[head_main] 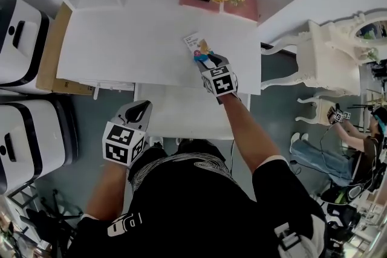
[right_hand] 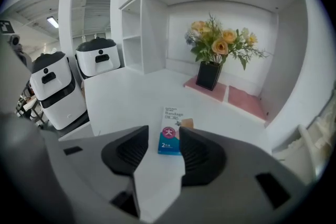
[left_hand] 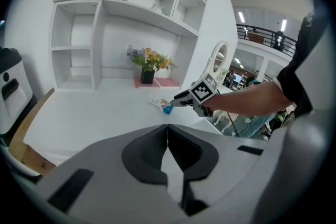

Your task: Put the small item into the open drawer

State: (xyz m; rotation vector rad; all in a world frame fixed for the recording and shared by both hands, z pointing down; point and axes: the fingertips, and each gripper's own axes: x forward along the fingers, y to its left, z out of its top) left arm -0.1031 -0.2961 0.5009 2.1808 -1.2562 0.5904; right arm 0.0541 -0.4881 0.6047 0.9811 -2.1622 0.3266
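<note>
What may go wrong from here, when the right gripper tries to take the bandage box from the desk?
The bandage box lies flat on the white desk; the open right gripper has little side to pinch, so it may slip or slide away.
The gap between the jaws looks barely wider than the box, so one jaw may land on top.
An early release could miss the open drawer below the desk edge.

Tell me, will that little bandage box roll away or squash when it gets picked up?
The bandage box is flat-sided and lies flat on the desk, so it probably won't roll. It looks like thin card, likely light, and might dent if squeezed hard.
</note>
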